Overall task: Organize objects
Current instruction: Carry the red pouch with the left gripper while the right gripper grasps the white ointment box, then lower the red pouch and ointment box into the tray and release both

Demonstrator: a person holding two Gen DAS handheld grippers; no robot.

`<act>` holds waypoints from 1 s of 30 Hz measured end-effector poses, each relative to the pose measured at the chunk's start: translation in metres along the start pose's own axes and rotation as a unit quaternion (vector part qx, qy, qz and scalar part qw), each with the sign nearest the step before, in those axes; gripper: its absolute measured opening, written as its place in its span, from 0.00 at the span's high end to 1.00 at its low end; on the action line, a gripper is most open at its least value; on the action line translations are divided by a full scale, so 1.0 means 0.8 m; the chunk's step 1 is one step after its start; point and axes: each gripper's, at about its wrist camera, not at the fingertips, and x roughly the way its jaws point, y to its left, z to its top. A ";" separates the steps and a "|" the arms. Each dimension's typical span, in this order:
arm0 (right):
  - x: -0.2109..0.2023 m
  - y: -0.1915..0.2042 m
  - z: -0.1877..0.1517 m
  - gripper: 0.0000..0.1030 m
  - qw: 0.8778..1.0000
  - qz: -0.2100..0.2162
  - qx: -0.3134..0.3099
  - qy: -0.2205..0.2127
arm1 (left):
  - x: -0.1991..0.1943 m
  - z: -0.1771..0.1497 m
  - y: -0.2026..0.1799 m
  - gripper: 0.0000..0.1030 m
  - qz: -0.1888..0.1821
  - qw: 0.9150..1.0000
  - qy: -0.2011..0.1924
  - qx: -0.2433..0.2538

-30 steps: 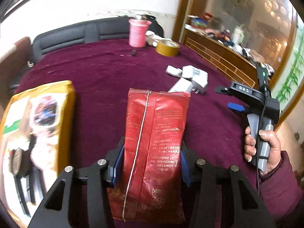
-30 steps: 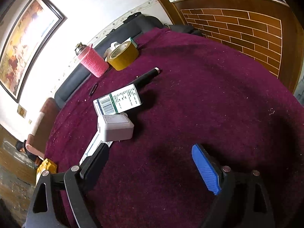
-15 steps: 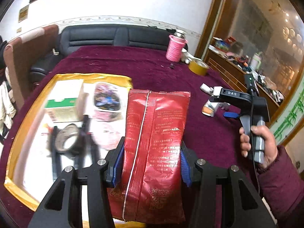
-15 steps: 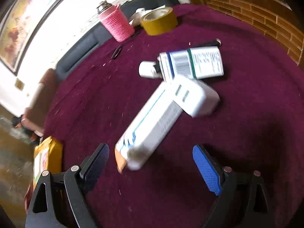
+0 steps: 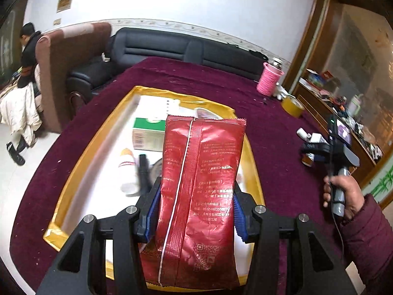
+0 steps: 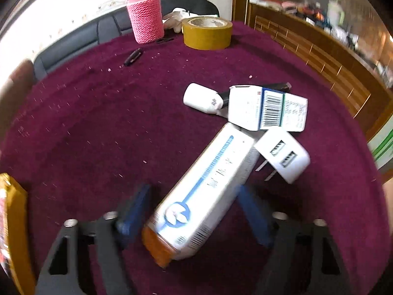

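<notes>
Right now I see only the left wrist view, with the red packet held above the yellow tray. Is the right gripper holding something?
Observer: No. The right gripper is open, with its fingers on either side of a long white and blue box and not clamped on it.
Operator: Does anything touch that box?
Observer: Yes, a white USB charger lies against its far right side.
Operator: And beyond it?
Observer: A barcode box lies at the long box's far end, next to a small white bottle.
</notes>
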 end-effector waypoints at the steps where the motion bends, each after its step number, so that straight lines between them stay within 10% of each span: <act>1: -0.002 0.000 -0.001 0.44 1.000 0.003 -0.004 -0.002 | -0.001 0.000 0.005 0.53 0.003 1.000 -0.001 -0.004; 4: -0.010 -0.004 -0.006 0.69 1.000 0.022 -0.010 0.002 | -0.004 -0.004 0.016 0.53 0.007 1.000 0.000 -0.015; 30: -0.136 0.062 -0.078 0.69 0.941 0.336 -0.038 0.019 | -0.035 -0.009 0.052 0.53 0.101 0.995 -0.007 -0.027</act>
